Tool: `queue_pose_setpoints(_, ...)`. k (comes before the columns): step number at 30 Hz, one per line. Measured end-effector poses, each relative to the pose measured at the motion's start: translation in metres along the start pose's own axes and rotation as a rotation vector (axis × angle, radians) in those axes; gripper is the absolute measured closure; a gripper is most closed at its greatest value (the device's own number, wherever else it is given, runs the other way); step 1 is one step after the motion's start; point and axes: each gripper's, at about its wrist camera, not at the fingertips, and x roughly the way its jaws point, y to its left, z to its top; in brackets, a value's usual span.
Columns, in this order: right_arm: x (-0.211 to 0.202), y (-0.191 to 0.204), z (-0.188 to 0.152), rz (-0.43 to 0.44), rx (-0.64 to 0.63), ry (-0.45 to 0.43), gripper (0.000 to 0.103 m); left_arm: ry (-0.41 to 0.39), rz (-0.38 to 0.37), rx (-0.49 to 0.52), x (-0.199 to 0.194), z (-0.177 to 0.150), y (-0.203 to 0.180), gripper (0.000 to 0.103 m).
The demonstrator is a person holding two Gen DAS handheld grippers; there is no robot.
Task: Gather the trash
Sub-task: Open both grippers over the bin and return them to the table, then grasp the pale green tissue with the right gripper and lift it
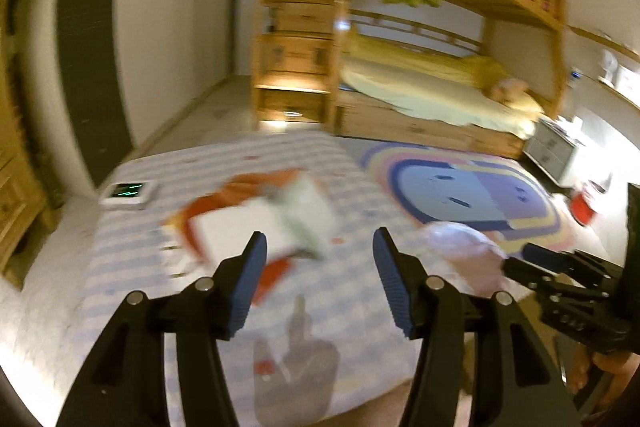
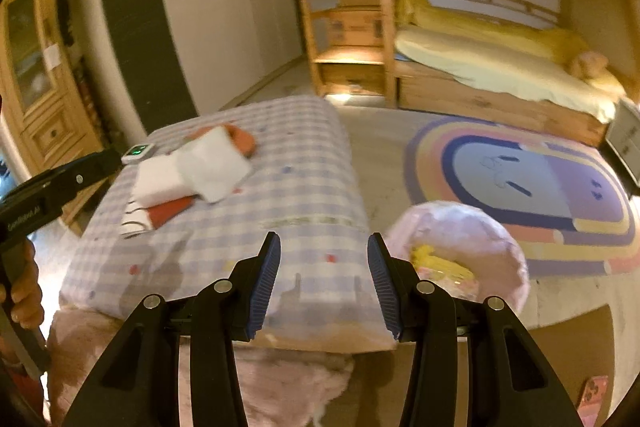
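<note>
White paper and orange wrappers (image 1: 264, 215) lie in a pile on the checked mattress (image 1: 344, 291); the pile also shows in the right wrist view (image 2: 196, 175) toward the mattress's far left. My left gripper (image 1: 320, 283) is open and empty, just short of the pile. My right gripper (image 2: 324, 283) is open and empty above the mattress's near edge (image 2: 304, 195). A pink bag-lined bin (image 2: 460, 251) holding yellow trash stands on the floor right of the mattress; it also shows in the left wrist view (image 1: 460, 251).
A small white device with a green display (image 1: 128, 191) lies at the mattress's far left corner. A wooden bunk bed (image 1: 420, 39) and drawers stand behind. A rainbow rug (image 2: 532, 195) covers the floor at right. A wooden cabinet (image 2: 36, 67) stands at left.
</note>
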Motion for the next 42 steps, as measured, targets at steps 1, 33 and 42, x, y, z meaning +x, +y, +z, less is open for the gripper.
queue_pose_setpoints(1,0.002,0.006,0.001,0.007,-0.010,0.000,0.056,-0.004,0.023,-0.011,-0.002,-0.001,0.012,0.047)
queue_pose_setpoints(33,0.145,0.140,0.063,0.078,-0.217,0.037,0.037,0.030,0.263,-0.073,0.062,-0.003,0.113,0.044)
queue_pose_setpoints(42,0.142,0.118,0.054,0.074,-0.161,0.063,0.081,0.059,0.214,-0.055,0.066,-0.009,0.111,0.044)
